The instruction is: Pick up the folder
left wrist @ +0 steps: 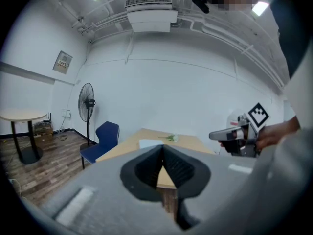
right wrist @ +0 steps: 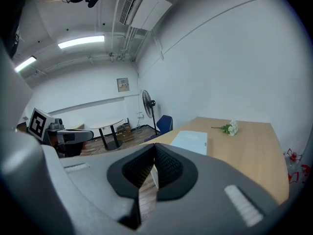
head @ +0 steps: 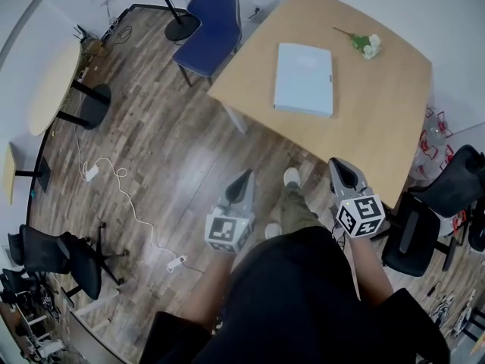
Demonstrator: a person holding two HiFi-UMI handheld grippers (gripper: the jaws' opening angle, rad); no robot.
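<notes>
A pale blue folder (head: 304, 78) lies flat on the wooden table (head: 364, 120), near its middle; it also shows as the folder (right wrist: 190, 141) in the right gripper view and small and far as the folder (left wrist: 150, 143) in the left gripper view. My left gripper (head: 243, 179) is held over the floor, short of the table's near edge, shut with nothing in it. My right gripper (head: 339, 167) hovers at the table's near edge, also shut and empty. Both point toward the table.
A small bunch of white flowers (head: 364, 44) lies on the table's far side. A blue chair (head: 211, 27) stands at the table's left end, a standing fan (head: 170, 6) behind it. Black office chairs (head: 424, 218) crowd the right. A round table (head: 54, 86) and cables (head: 114, 180) are on the left.
</notes>
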